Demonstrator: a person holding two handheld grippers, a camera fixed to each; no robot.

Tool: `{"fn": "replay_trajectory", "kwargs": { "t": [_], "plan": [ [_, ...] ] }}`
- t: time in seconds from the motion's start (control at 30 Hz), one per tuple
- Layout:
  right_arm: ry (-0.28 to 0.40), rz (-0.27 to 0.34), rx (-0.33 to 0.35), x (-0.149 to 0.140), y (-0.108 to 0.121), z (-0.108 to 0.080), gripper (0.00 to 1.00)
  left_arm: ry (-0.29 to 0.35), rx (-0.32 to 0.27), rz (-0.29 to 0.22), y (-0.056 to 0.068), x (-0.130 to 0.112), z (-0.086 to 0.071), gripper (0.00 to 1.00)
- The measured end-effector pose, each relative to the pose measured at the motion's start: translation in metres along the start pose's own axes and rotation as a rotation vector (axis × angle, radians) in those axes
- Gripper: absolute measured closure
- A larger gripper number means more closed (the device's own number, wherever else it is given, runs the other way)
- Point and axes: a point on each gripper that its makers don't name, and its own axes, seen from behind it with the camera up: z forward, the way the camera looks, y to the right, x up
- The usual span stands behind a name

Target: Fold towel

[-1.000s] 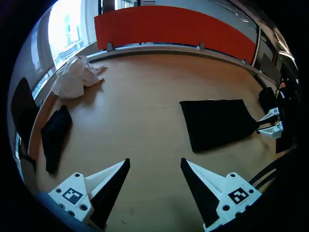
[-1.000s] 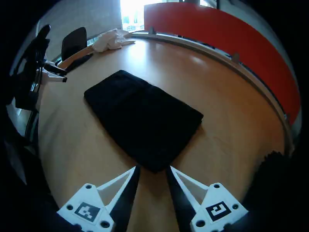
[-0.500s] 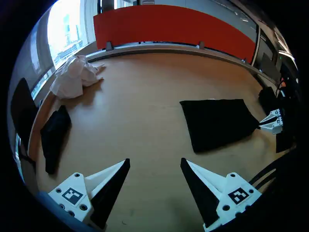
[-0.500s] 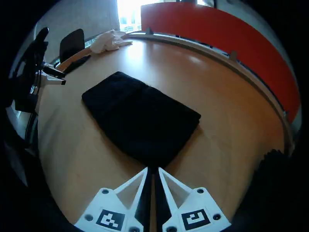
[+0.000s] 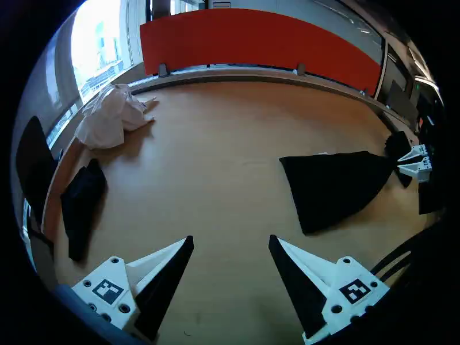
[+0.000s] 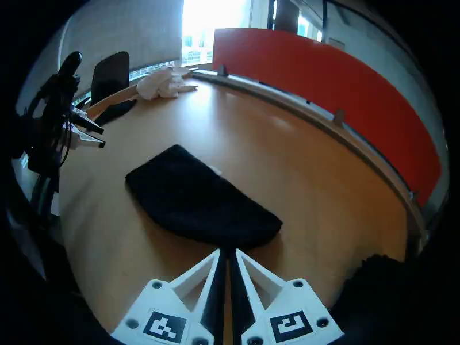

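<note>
Left gripper point(image 5: 230, 237): jaws released and spread wide above the bare wooden counter point(image 5: 218, 149), holding nothing. Each white finger point(image 5: 164, 259) carries a square black-and-white marker point(image 5: 109, 289) near its base; no legible writing. Right gripper point(image 6: 229, 252): jaws clenched, the two sides pressed almost together on the near corner of the black towel point(image 6: 195, 201). In the right gripper view, the towel spreads from the jaw tips away and to the left across the counter, with a small pale patch at its far edge, too small to identify. In the left gripper view, the towel lies beyond and to the right of the open jaws, well apart from them, and narrows to a point where the right gripper pinches it at the counter's right edge. Farther out: a crumpled white cloth point(image 5: 112, 115) at the far left of the counter, a dark folded cloth point(image 5: 80, 201) along the left edge, a black chair point(image 5: 31, 161) just beyond that edge, an orange-red partition point(image 5: 259, 40) along the far rim, and bright windows point(image 5: 98, 46) behind.
</note>
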Motion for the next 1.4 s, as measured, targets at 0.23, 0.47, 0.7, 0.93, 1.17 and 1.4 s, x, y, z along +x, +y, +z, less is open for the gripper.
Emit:
{"fn": "replay_trajectory", "kwargs": {
  "t": [0.23, 0.47, 0.7, 0.93, 1.17, 1.4],
  "plan": [
    [0.034, -0.071, -0.022, 0.031, 0.009, -0.022, 0.96, 0.007, 0.002, -0.002, 0.0, 0.004, -0.001, 0.02],
    [0.055, -0.121, -0.043, 0.049, 0.016, -0.038, 0.96, 0.012, 0.001, 0.0, 0.002, 0.008, -0.001, 0.02],
    [0.063, -0.145, -0.056, 0.057, 0.023, -0.05, 0.96, 0.019, -0.001, 0.003, 0.005, 0.011, -0.003, 0.02],
    [0.068, -0.163, -0.06, 0.062, 0.025, -0.055, 0.96, 0.023, -0.003, 0.0, 0.006, 0.011, -0.006, 0.02],
    [0.079, -0.176, -0.036, 0.069, 0.013, -0.049, 0.96, 0.032, -0.009, -0.004, 0.009, 0.015, -0.009, 0.02],
    [0.087, -0.183, 0.017, 0.077, -0.013, -0.033, 0.96, 0.052, -0.017, -0.023, 0.01, 0.023, -0.016, 0.02]
  ]
}}
